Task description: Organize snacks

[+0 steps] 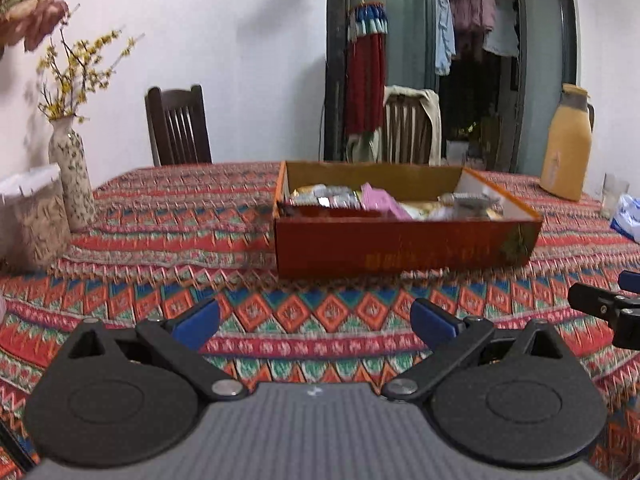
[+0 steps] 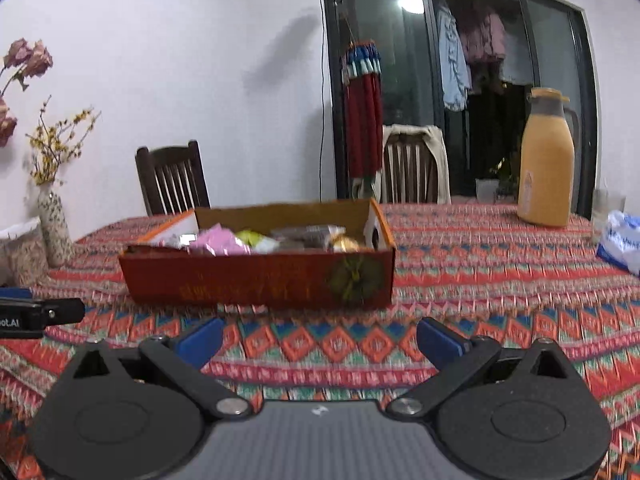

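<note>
— What colours do I see from here?

— My box (image 1: 400,248) is red outside, brown inside, with gold marks. One snack pack (image 1: 382,200) is pink.

— And the cloth?

— The tablecloth (image 1: 180,216) has red, blue and green zigzags and diamonds. My left gripper (image 1: 316,322) has blue fingertips (image 1: 200,322). The jug (image 2: 546,160) is yellow.

left tool (image 1: 315,322): jaws spread wide, empty, level | right tool (image 2: 319,338): jaws spread wide, empty, level, alongside

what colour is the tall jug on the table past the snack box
Yellow-orange body with a grey top; the jug shows best in the right wrist view.
</note>
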The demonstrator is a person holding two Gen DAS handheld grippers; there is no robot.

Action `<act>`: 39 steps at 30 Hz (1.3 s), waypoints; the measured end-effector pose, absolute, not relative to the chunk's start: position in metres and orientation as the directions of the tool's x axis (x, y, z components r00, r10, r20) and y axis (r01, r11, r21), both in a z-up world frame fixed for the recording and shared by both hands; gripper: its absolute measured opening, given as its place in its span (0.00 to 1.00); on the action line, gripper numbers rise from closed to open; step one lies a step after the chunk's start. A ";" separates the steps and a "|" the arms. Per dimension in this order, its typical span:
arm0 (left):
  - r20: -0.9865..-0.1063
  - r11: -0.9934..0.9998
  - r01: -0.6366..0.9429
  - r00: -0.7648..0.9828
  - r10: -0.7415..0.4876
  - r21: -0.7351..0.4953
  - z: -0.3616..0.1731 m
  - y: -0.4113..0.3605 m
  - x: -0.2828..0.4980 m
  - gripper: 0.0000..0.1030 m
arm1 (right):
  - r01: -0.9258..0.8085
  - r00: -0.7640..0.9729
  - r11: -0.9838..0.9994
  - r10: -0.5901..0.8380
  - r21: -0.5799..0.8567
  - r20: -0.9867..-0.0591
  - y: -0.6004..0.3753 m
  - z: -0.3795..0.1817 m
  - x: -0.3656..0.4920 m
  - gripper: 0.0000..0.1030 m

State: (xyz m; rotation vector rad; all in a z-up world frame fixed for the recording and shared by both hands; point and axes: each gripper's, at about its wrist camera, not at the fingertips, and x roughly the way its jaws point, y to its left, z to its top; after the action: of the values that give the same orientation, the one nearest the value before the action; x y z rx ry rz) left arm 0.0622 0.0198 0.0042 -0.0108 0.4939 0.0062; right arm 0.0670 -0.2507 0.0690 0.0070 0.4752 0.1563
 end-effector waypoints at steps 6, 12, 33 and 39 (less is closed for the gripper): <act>-0.484 1.000 0.023 0.875 -0.023 -0.006 -0.005 0.010 0.064 1.00 | -0.128 0.863 0.990 0.138 0.053 -0.485 -0.254 0.055 0.067 1.00; -0.464 1.000 0.026 0.885 -0.017 0.014 -0.013 0.003 0.072 1.00 | -0.129 0.871 0.991 0.133 0.042 -0.472 -0.248 0.046 0.071 1.00; -0.392 0.998 0.057 0.918 -0.053 -0.003 -0.014 0.004 0.061 1.00 | -0.161 0.909 0.985 0.173 0.064 -0.378 -0.249 0.048 0.061 1.00; -0.378 0.998 0.063 0.924 -0.059 -0.003 -0.014 0.004 0.059 1.00 | -0.174 0.912 0.983 0.185 0.064 -0.365 -0.248 0.049 0.059 1.00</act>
State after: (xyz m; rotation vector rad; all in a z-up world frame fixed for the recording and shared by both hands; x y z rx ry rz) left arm 0.0589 0.0042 -0.0138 0.0087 0.3878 -0.0625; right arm 0.0594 -0.2480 0.0490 0.0298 0.3794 0.1854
